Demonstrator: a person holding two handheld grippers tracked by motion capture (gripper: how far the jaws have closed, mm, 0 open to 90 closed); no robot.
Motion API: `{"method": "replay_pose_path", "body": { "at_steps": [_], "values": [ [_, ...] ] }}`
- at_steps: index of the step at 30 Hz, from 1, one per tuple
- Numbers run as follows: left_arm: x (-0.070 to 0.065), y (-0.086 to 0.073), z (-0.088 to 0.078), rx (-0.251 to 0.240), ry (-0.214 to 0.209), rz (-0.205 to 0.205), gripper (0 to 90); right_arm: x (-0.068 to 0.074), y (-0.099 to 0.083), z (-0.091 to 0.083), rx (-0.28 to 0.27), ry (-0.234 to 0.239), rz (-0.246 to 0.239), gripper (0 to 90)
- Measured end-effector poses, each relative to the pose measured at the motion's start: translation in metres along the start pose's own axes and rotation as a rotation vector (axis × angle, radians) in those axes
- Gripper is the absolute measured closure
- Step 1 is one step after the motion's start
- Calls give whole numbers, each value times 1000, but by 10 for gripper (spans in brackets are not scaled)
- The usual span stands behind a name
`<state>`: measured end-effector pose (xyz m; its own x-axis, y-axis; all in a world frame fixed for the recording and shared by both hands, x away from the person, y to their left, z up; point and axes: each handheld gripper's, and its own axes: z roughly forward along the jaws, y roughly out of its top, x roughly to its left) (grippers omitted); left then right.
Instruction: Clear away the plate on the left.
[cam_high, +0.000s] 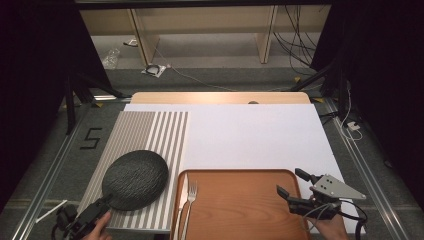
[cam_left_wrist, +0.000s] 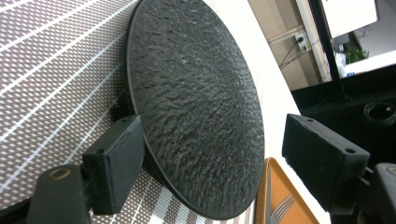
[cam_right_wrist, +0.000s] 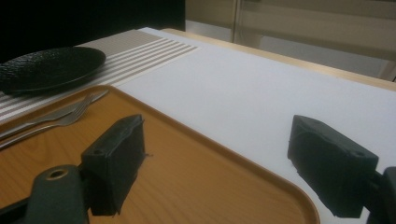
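High view: wooden tray (cam_high: 240, 210) holds a knife (cam_high: 182, 196) and fork (cam_high: 190, 198); both grippers, left (cam_high: 100, 204) and right (cam_high: 291, 184), gape apart.

Wooden desk (cam_high: 220, 97) under white sheet (cam_high: 250, 135), striped placemat (cam_high: 150, 131) ahead of left tool (cam_high: 97, 207) (plate-bearing), brown tray (cam_high: 240, 205) beneath right tool (cam_high: 292, 184)

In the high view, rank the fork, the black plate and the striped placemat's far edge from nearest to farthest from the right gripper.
From the right gripper, over the tray's right end:
1. Fork, at the tray's left end beside the knife.
2. Black plate, further left, on the placemat's near part.
3. Striped placemat's far edge, up-left towards the table's back.
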<state>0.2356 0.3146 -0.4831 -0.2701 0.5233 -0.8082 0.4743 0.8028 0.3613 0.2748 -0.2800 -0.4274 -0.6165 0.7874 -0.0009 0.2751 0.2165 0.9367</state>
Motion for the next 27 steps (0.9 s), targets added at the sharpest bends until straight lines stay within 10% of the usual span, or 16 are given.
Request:
{"method": "replay_pose_path", "body": {
  "at_steps": [18,27],
  "values": [
    [14,-10,8,22,-56,-266,236,0,0,0,3,1,-3,203],
    [15,-18,17,41,-78,-335,275,-1,0,0,5,-3,-1,203]
  ]
}}
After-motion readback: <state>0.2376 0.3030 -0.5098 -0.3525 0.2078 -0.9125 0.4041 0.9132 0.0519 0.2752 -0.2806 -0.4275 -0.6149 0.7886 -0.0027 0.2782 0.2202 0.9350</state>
